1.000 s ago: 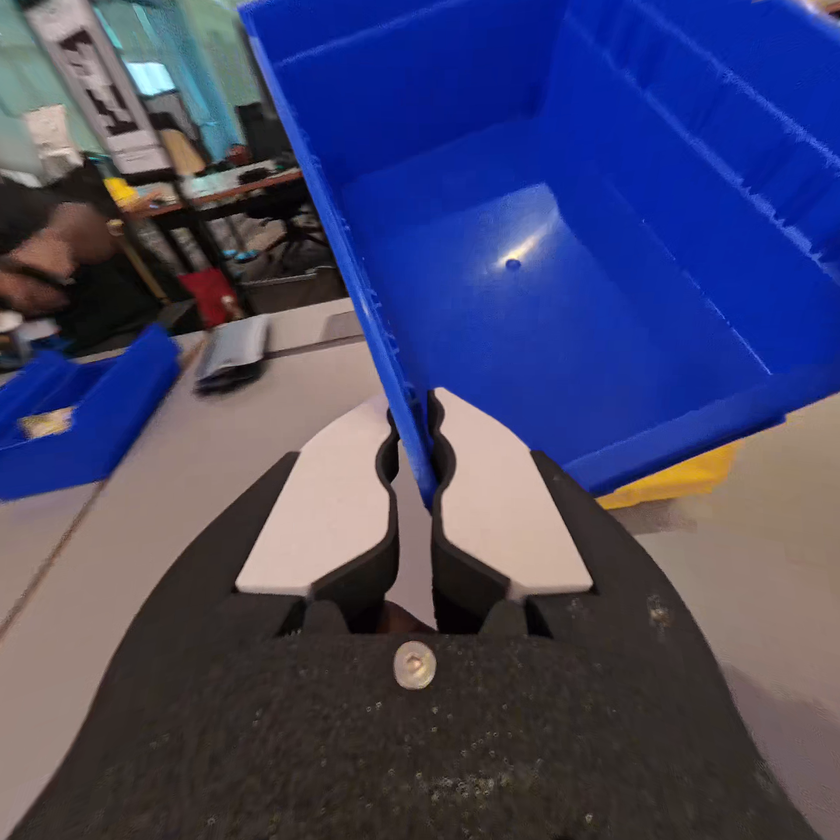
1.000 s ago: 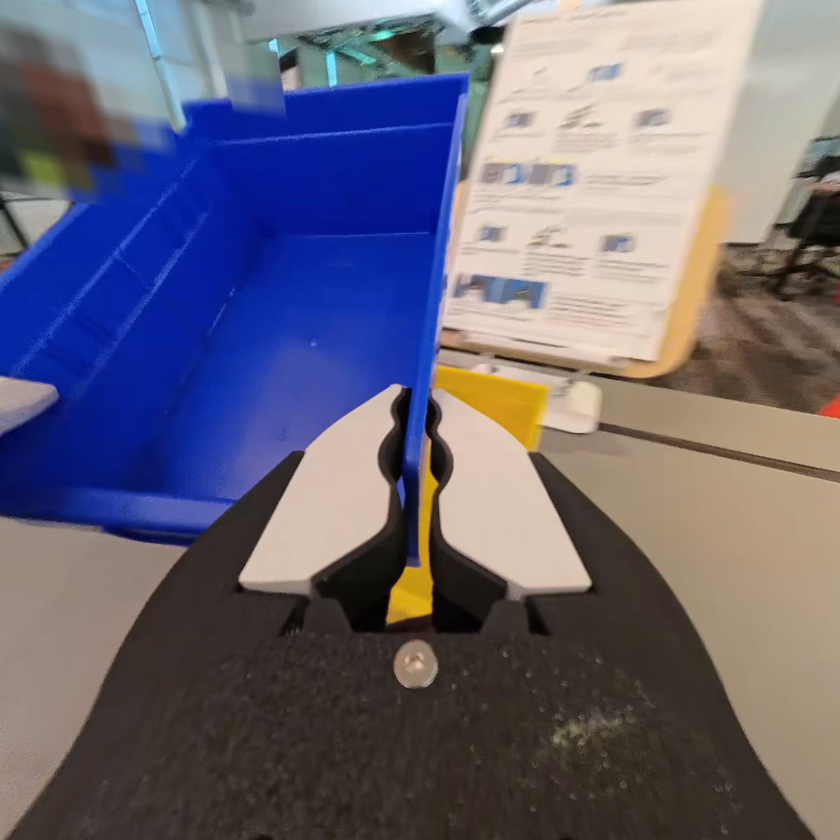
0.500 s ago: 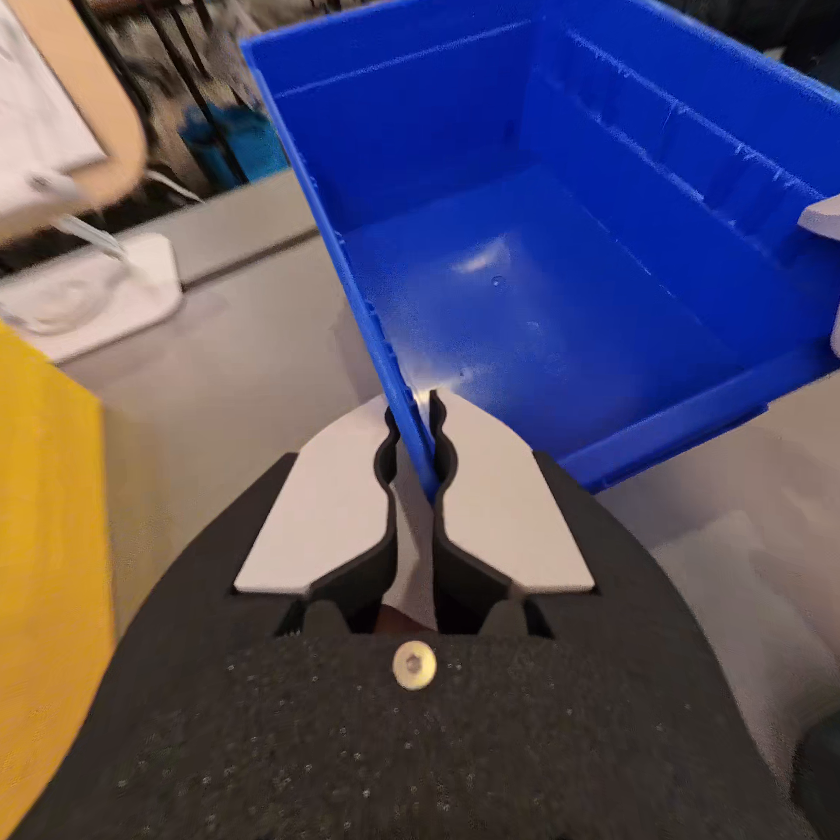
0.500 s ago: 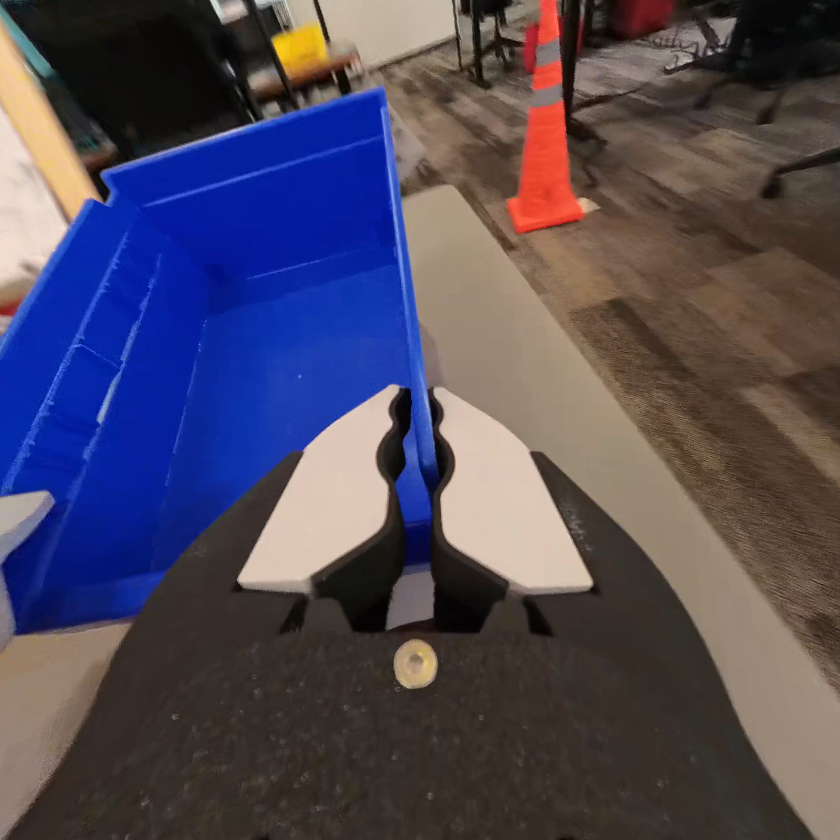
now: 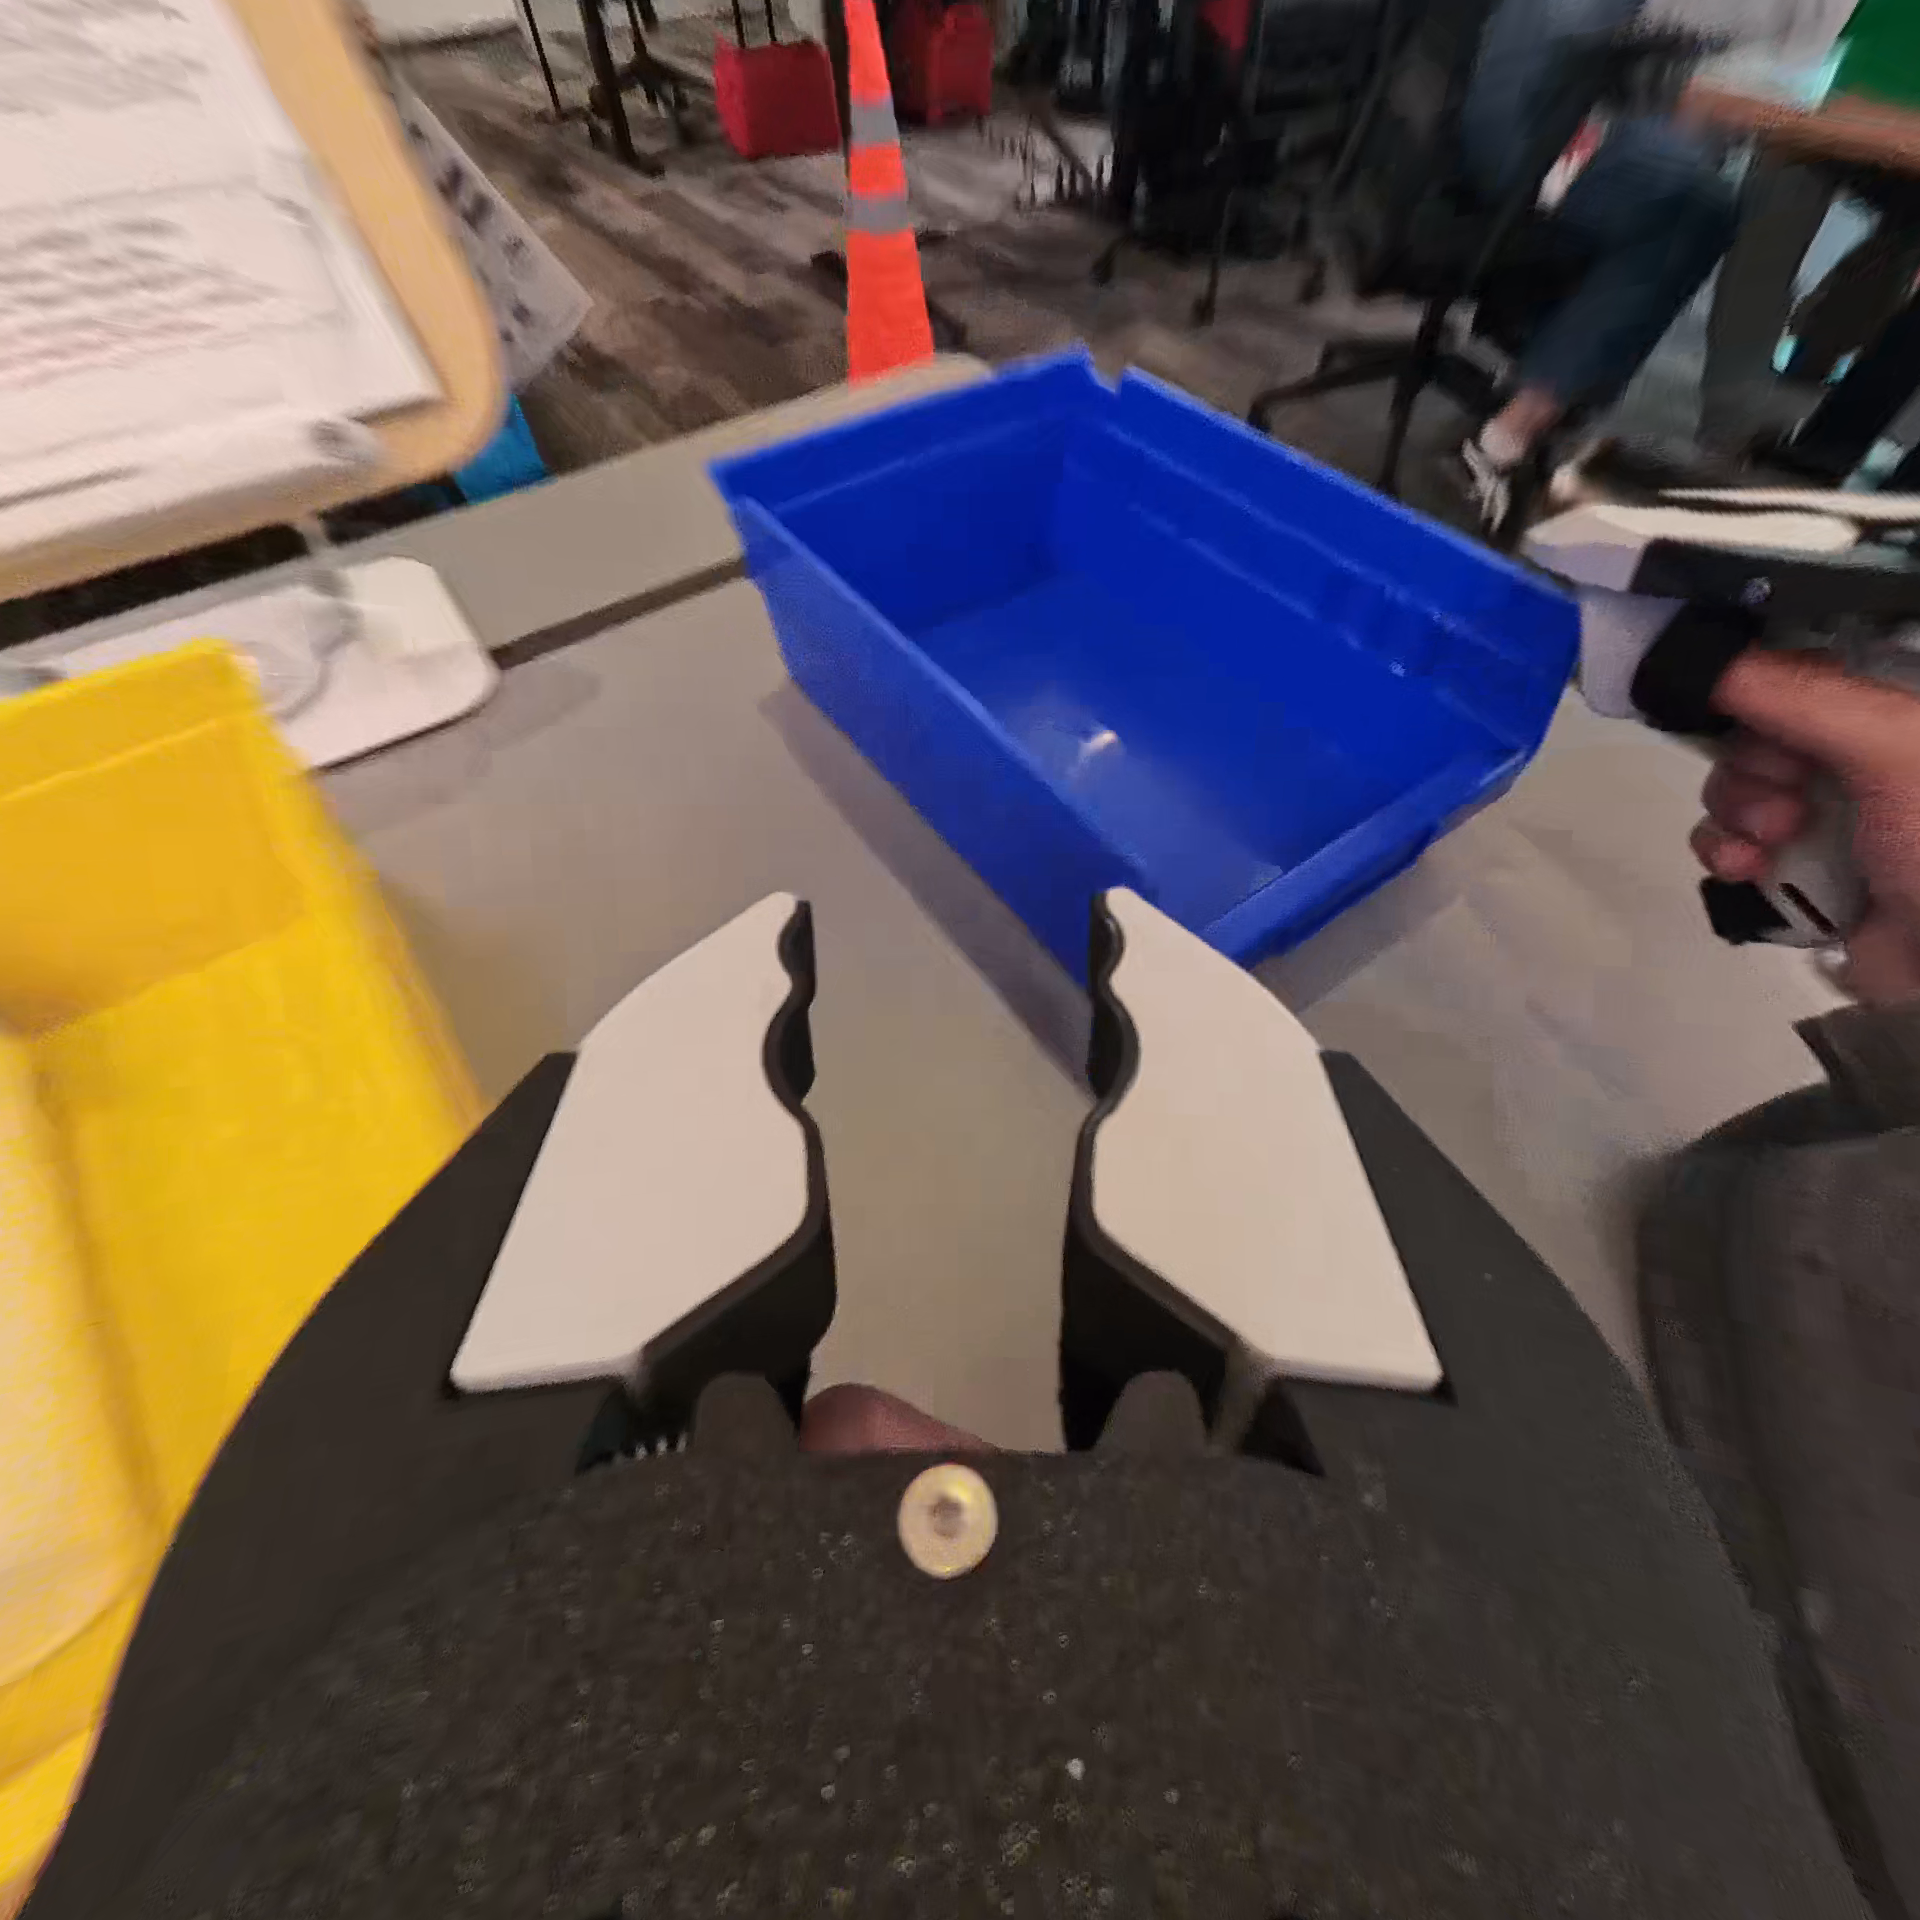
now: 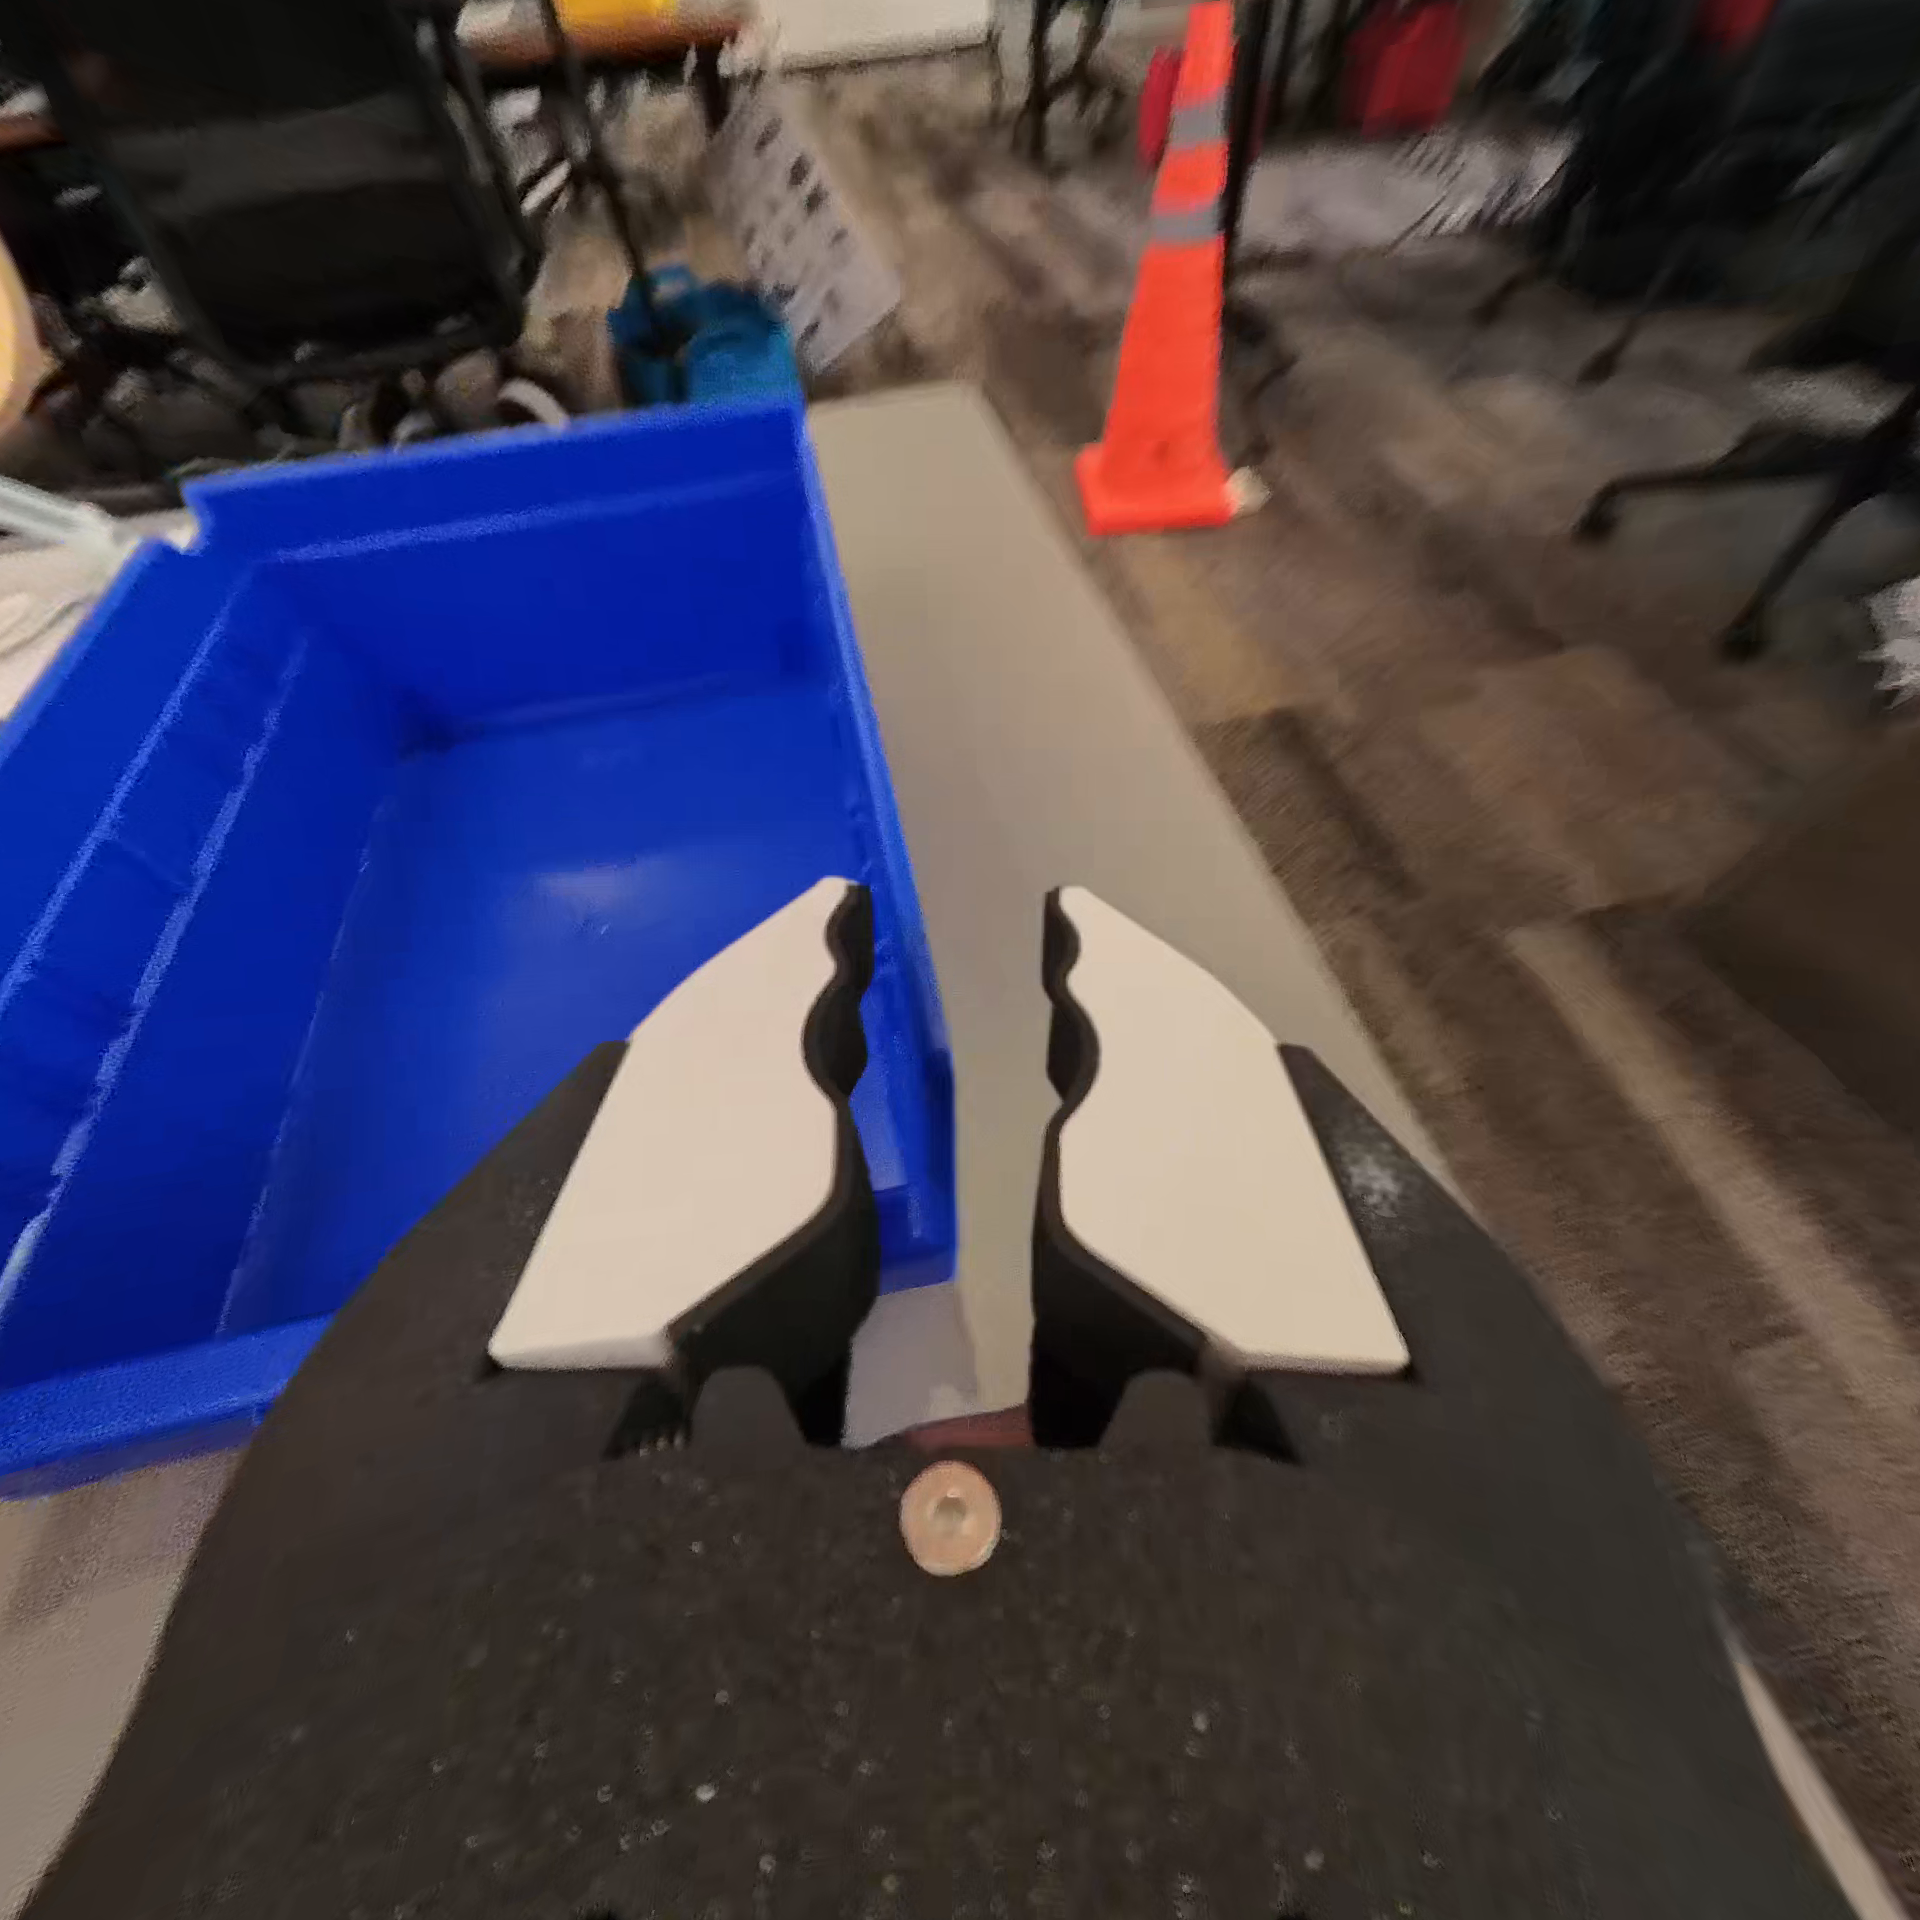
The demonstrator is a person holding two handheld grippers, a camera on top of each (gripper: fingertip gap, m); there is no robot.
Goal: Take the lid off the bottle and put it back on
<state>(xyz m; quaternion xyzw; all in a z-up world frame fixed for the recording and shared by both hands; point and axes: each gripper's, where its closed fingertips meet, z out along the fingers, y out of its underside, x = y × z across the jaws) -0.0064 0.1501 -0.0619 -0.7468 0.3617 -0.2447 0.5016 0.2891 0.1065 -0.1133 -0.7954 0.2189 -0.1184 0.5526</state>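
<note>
Both tongs spread, off the bin walls pinched earlier | left tongs (image 5: 948, 940) | right tongs (image 6: 954, 906) | blue bin (image 5: 1226, 582) now on table (image 5: 644, 790)

The grey worktop (image 5: 644, 831) carries a blue plastic bin (image 5: 1143, 665), open-topped, just ahead of the left tool (image 5: 948, 940) and a little to its right. Beside that tool on its left stands a yellow bin (image 5: 156, 935), and past it, farther ahead on the left, a flat white stand base (image 5: 395, 655). From the right tool (image 6: 954, 904), the blue bin (image 6: 436, 831) sits just to the left, a bare strip of worktop (image 6: 987, 665) running ahead to its far edge.
</note>
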